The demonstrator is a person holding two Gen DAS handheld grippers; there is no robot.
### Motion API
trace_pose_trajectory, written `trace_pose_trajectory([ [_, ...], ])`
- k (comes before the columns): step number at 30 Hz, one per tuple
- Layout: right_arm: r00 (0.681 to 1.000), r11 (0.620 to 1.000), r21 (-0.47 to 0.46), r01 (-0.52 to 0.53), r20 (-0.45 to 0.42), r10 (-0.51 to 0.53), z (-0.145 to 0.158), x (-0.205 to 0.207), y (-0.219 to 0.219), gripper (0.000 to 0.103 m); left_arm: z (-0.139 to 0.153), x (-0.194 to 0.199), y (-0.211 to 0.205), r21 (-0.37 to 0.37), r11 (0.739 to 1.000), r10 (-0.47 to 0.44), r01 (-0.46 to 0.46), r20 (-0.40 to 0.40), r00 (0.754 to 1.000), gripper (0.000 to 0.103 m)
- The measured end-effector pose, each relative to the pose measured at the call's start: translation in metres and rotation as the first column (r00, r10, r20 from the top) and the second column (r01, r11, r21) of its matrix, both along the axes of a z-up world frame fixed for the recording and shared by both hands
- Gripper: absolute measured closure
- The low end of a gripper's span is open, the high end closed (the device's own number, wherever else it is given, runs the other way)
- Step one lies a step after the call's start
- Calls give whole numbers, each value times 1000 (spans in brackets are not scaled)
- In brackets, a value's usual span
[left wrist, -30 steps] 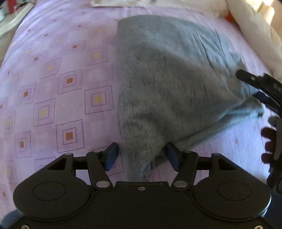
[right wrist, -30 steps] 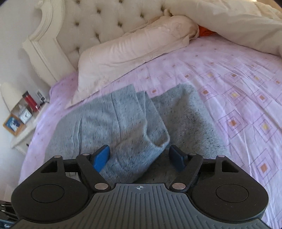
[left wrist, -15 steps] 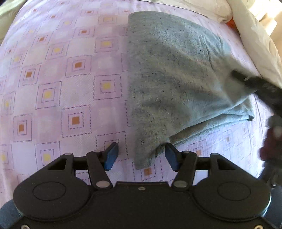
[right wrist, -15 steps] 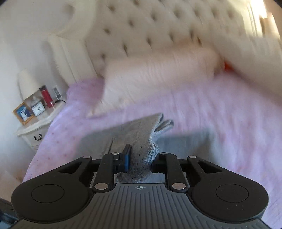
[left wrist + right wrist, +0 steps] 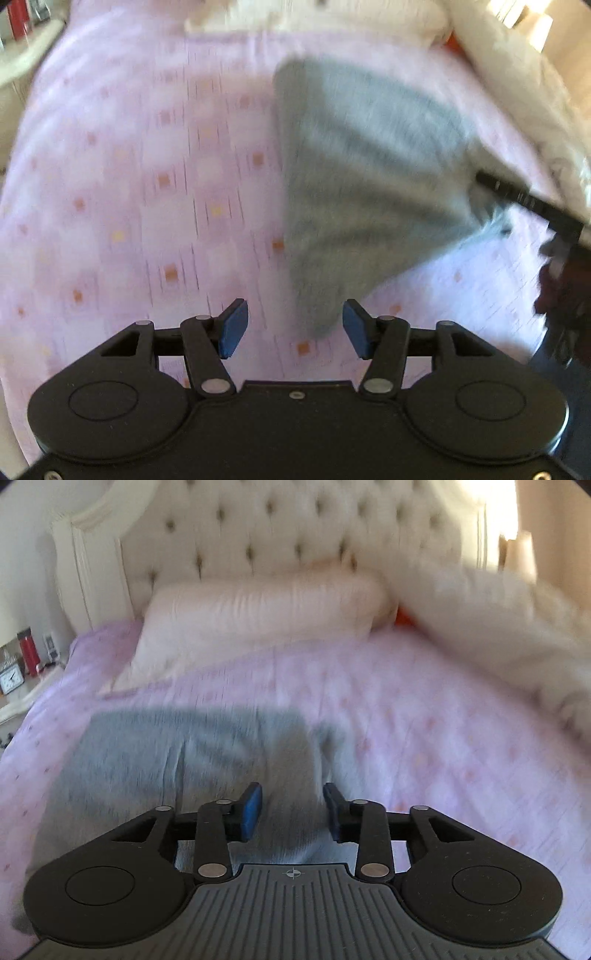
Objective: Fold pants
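Grey pants (image 5: 362, 177) spread on a pink patterned bedsheet (image 5: 147, 184), folded into a wedge whose narrow corner points down between the blue pads of the left gripper (image 5: 291, 328). Left gripper spread wide, pads clear of the cloth on both sides, gripping nothing. Far right edge of the pants bunched at the tip of the right gripper (image 5: 517, 197), seen from the side as a dark bar; blurred there, so the exact contact hard to make out.

From the right wrist view: right gripper (image 5: 291, 808) partly parted, with a raised fold of the pants (image 5: 147, 757) running up between its pads (image 5: 251, 806). Cloth close to both pads, yet too blurred to tell whether pinched or loose. Rest of the pants flat on the bedsheet (image 5: 424, 738), mostly to the left.

Beyond: a long cream pillow (image 5: 258, 616) against a tufted headboard (image 5: 277, 535), a white duvet (image 5: 498, 627) heaped at the right, something orange (image 5: 404, 618) wedged between pillow and duvet. On the nightstand (image 5: 14, 698) at far left, a red bottle (image 5: 28, 651) and a small clock (image 5: 11, 679). No containers in sight apart from that bottle, contents not visible.
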State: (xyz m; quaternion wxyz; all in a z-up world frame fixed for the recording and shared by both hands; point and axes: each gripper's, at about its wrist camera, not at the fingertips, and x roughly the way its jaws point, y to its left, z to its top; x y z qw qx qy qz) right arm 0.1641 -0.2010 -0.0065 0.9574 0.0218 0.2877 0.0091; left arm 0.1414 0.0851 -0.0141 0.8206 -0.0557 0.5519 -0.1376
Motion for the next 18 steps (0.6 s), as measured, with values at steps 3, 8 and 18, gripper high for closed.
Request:
trace_pose_trajectory([
  [3,998,1000,-6,-18,56,18,8,9,4,67,22,11,1,-63,997,42,-36,89,995,42],
  [8,993,993,-52,-108,34,110,-2,38,17,67,35,57,-15,-12,996,88,-87,203,975,42],
  [18,992,994,-89,-61,-119,50,-43,80,16,48,-21,156,-34,55,968,237,-245,121,964,36],
])
